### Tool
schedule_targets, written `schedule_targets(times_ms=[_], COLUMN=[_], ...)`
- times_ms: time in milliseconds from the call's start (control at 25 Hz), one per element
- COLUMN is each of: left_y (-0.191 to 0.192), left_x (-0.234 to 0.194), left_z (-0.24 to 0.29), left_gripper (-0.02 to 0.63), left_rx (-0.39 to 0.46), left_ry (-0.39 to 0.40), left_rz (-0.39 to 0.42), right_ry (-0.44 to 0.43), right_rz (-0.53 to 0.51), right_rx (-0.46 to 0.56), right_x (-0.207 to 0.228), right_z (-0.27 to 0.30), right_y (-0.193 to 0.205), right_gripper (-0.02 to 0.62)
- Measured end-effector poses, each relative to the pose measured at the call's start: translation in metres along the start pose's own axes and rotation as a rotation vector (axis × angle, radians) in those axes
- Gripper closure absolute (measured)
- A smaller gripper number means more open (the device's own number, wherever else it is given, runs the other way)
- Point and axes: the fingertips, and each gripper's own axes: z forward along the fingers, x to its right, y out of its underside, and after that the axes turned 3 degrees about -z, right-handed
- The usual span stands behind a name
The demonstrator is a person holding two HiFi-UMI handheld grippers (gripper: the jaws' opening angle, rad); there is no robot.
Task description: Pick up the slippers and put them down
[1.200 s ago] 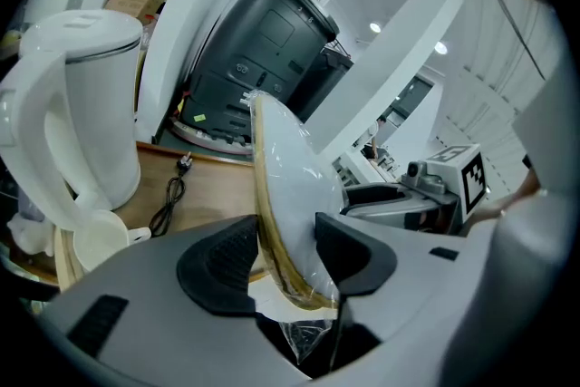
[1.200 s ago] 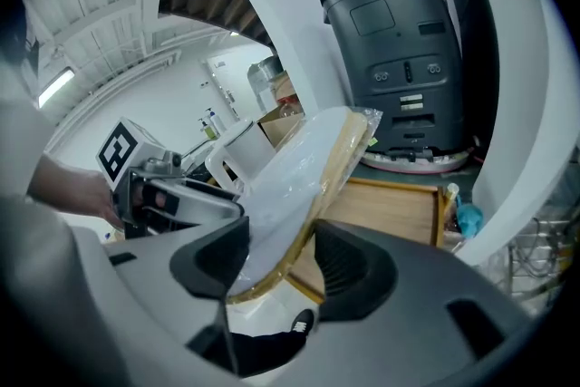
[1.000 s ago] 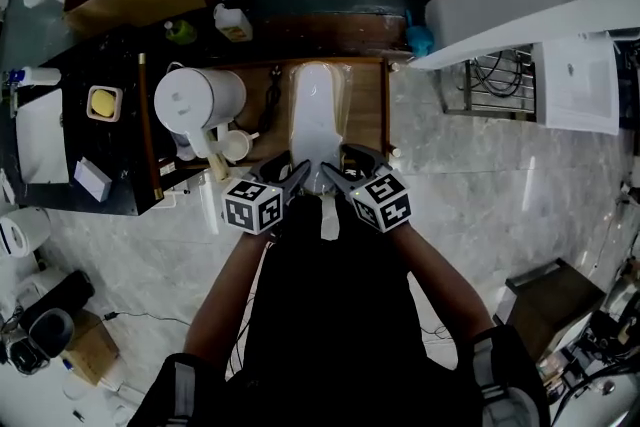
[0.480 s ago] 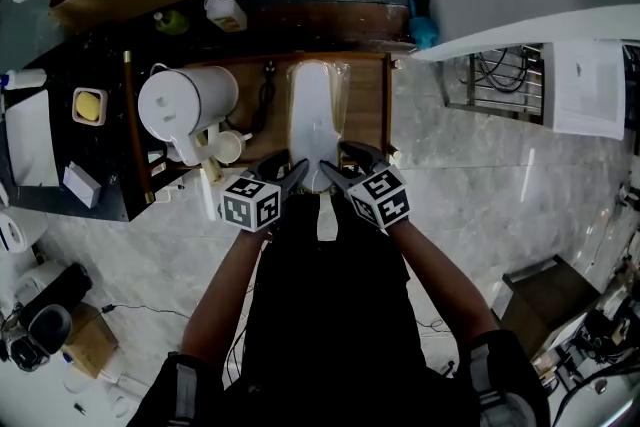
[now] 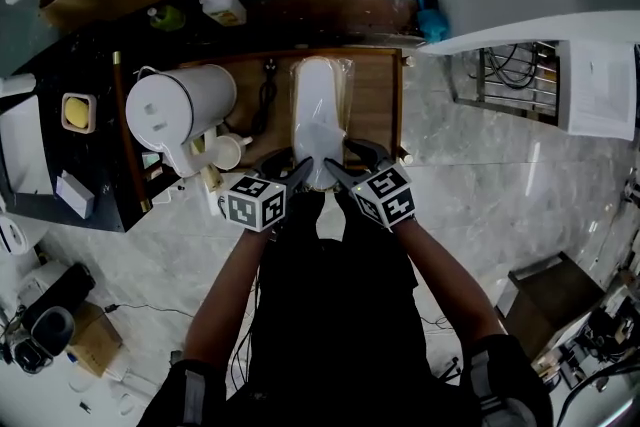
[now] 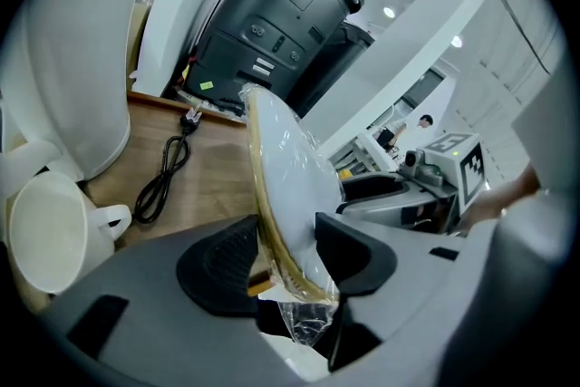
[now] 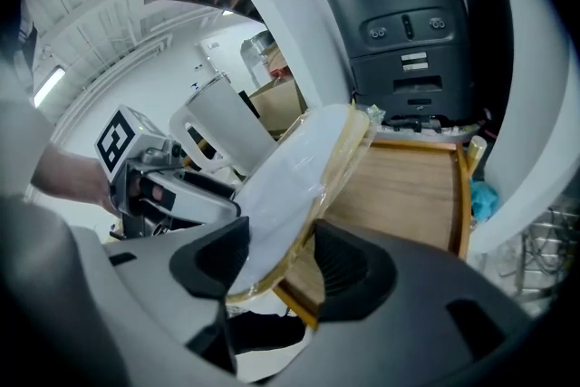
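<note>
Head view: L gripper (image 5: 290,165) and R gripper (image 5: 348,160) meet at the near end of the plastic-wrapped white slippers (image 5: 318,110). The pack runs lengthwise over the wooden tray (image 5: 375,105). A black cable (image 5: 267,90) lies on the tray just left of the pack. A white jug (image 5: 180,105) stands left of the tray, w/ a cup (image 5: 228,151) just beside it. Further left on the dark counter, a square white dish (image 5: 75,112) holds a yellow item.

L gripper view: only here do I see the pack edge-on, w/ tan sole rim and clear wrap bunched below the jaws. Both pads are clamped on it. The cup's mouth shows only white inside. A black machine (image 6: 272,14) stands behind the tray.

R gripper view: jaws are clenched on the same pack from the other side. The tray's raised rim shows, w/ bare wood beside the pack. I can't tell if the far end touches the wood. A blue object (image 7: 480,199) sits past the tray's edge.
</note>
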Motion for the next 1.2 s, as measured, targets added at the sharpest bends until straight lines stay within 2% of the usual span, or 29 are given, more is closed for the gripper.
schedule_targets(times_ms=[240, 600, 840, 1200], left_y=[0.006, 0.023, 0.028, 0.031], left_x=[-0.016, -0.033, -0.04, -0.046], left_z=[0.018, 0.041, 0.05, 0.057], left_gripper=[0.411, 0.411, 0.411, 0.401], left_rx=[-0.015, -0.099, -0.14, -0.149], left_ry=[-0.003, 0.005, 0.007, 0.007], left_rz=[-0.009, -0.042, -0.044, -0.068], right_ry=[0.005, 0.022, 0.027, 0.049], right_rz=[0.03, 0.091, 0.083, 0.075], right_rx=[-0.021, -0.083, -0.109, -0.105], right_x=[0.012, 0.027, 0.03, 0.034], right_z=[0.017, 0.039, 0.045, 0.051], right_y=[0.011, 0.035, 0.041, 0.047], right_gripper=[0.368, 0.368, 0.368, 0.368])
